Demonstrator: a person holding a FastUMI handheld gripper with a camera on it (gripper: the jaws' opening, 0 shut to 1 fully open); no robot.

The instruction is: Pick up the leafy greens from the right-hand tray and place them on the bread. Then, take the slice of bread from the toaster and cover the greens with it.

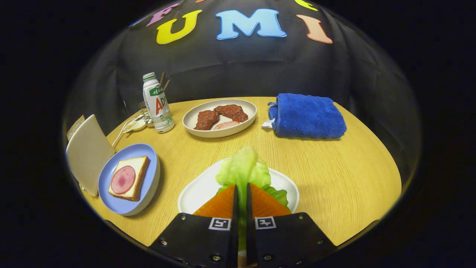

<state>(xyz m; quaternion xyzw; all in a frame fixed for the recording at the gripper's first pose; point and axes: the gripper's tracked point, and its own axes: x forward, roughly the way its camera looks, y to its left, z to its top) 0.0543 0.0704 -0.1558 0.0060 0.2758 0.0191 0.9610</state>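
Gripper view has my hand-held gripper point(241, 193) nearly closed, both fingers pinching the leafy greens point(243, 167), which stick up between them and spread out just ahead of the tips. The greens sit over the white tray point(197, 190) directly beneath the fingers; whether the leaf has left the tray's surface I cannot tell. More green leaf shows on the tray beside the right finger.

Off to the left of the tray, near it on the table point(334, 171), is a blue plate point(148, 152) carrying a slice of bread point(139, 167) with a round pink slice of meat point(123, 179) lying on top. A cream-coloured toaster point(87, 152) stands just left of that plate, touching or nearly so.

Farther on, beyond the fingers, a beige dish point(193, 119) holds dark brown pieces of meat point(221, 114). Left of it stands a white bottle point(158, 104), upright, with a small wire rack behind. Right of the dish lies a folded blue towel point(306, 115).
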